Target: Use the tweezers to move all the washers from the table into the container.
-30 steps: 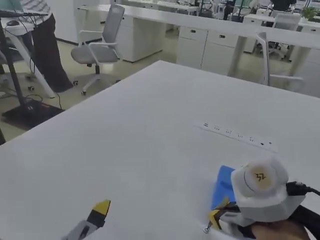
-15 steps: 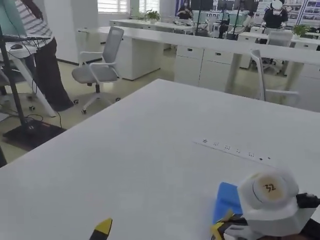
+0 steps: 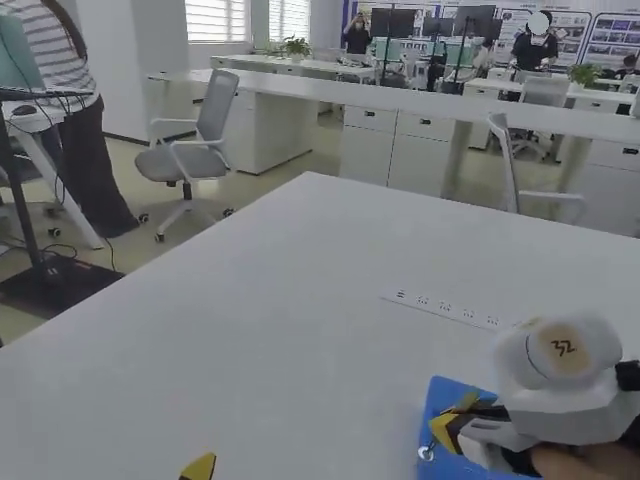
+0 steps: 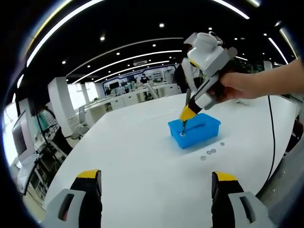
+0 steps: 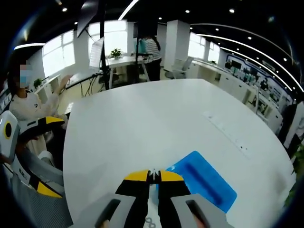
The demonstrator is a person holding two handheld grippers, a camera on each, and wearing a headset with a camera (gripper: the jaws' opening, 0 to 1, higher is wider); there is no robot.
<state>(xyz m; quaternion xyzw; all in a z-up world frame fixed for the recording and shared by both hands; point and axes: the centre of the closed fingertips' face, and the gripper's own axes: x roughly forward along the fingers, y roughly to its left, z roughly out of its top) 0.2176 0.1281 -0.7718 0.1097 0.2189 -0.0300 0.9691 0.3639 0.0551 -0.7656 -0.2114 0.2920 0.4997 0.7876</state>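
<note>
Left gripper view: left gripper (image 4: 155, 176) spread wide, gripping nothing, low over the white table (image 4: 128, 147). Right gripper (image 4: 187, 114) pinched shut on thin metal tweezers (image 4: 183, 127), tips down at a corner of the shallow blue plastic container (image 4: 202, 137), small ring (image 4: 183, 134) at the tips. Small metal washers (image 4: 211, 152) loose just beside the container, near the table edge. Broad open tabletop on the other side.

Washers (image 4: 209, 153) beside container (image 4: 200, 136) on table (image 4: 133, 161)

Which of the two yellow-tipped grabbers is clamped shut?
The right gripper, pinching the tweezers at the blue container; the left gripper gapes wide.
</note>
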